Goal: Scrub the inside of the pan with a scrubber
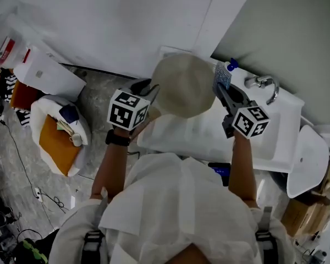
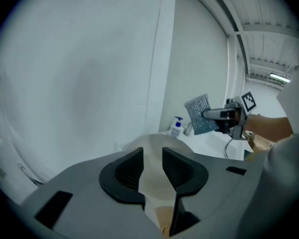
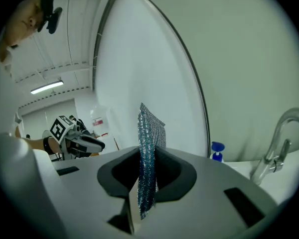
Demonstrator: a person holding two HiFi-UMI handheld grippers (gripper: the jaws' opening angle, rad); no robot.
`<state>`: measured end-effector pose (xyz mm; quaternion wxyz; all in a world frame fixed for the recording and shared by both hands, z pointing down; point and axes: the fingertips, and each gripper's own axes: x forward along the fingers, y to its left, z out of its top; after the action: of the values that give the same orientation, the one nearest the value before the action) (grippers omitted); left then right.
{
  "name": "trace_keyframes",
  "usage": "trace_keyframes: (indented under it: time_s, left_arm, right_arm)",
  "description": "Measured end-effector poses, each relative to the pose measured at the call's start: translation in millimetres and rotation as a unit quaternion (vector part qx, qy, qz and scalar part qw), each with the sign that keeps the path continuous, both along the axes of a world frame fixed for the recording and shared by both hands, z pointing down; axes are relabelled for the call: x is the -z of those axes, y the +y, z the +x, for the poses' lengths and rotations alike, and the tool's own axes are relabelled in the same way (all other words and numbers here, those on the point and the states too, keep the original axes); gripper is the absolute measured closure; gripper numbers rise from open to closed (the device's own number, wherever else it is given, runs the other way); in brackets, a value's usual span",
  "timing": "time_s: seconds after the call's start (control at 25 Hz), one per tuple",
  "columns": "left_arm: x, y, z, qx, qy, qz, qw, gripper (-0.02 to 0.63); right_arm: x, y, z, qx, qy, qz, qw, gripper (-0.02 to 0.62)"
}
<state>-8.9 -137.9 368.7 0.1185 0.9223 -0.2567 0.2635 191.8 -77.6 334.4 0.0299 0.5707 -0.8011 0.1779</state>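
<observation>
Both tools are loaded and no scrubbing contact shows, so I judge the task at its start, or at a pause: the grips are done and the rubbing is left.

Closest in, the left gripper has its fingers drawn in narrow, with a pale strip of the pan pinched between them. From that grip the pan's round body spreads out straight ahead of the fingertips and is held up in the air, not resting on anything. In the head view it shows a plain beige disc (inside or underside, I cannot tell which).

Over on the other side, the right gripper has its fingers closed tight on the scrubber. The mesh pad stands edge-on between them, and most of it rises above the fingertips.

Now the gap that matters: from the left fingers, the scrubber sits ahead and off to the right, above the pan's far rim. It is near the rim but apart from it, with open air between the two. From the right fingers, the pan lies off to the left, out of that gripper's view.

Further out, beyond the right fingers, a soap bottle and the tap stand at the sink.

I cannot read from here how clean the pan's inside is.
</observation>
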Motion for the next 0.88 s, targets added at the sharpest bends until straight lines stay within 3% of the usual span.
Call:
trace_keyframes:
  time_s: [0.16,0.28,0.4,0.52,0.88]
  left_arm:
    - [52.3,-22.5,-7.3,0.055,0.07,0.096,0.9914,0.535]
    - [88.8,-27.3,-17.2,0.092,0.129,0.175,0.9718,0.576]
    - [114.6,-20.8,-24.8,0.099,0.173,0.223,0.9542,0.584]
    - [127.3,-12.3,-29.2,0.092,0.187,0.244,0.9471,0.586]
    - [140.9,0.3,-38.6,0.092,0.191,0.255,0.9434,0.586]
  right_arm:
    - [32.7,23.0,19.2,-0.037,0.009,0.063,0.997,0.548]
    - [52.8,38.0,26.5,-0.056,0.024,0.104,0.993,0.548]
    - [68.1,50.9,30.5,-0.066,0.045,0.13,0.988,0.548]
    - [78.4,59.0,34.0,-0.078,0.058,0.143,0.985,0.548]
    - [99.6,69.2,36.6,-0.086,0.082,0.163,0.98,0.548]
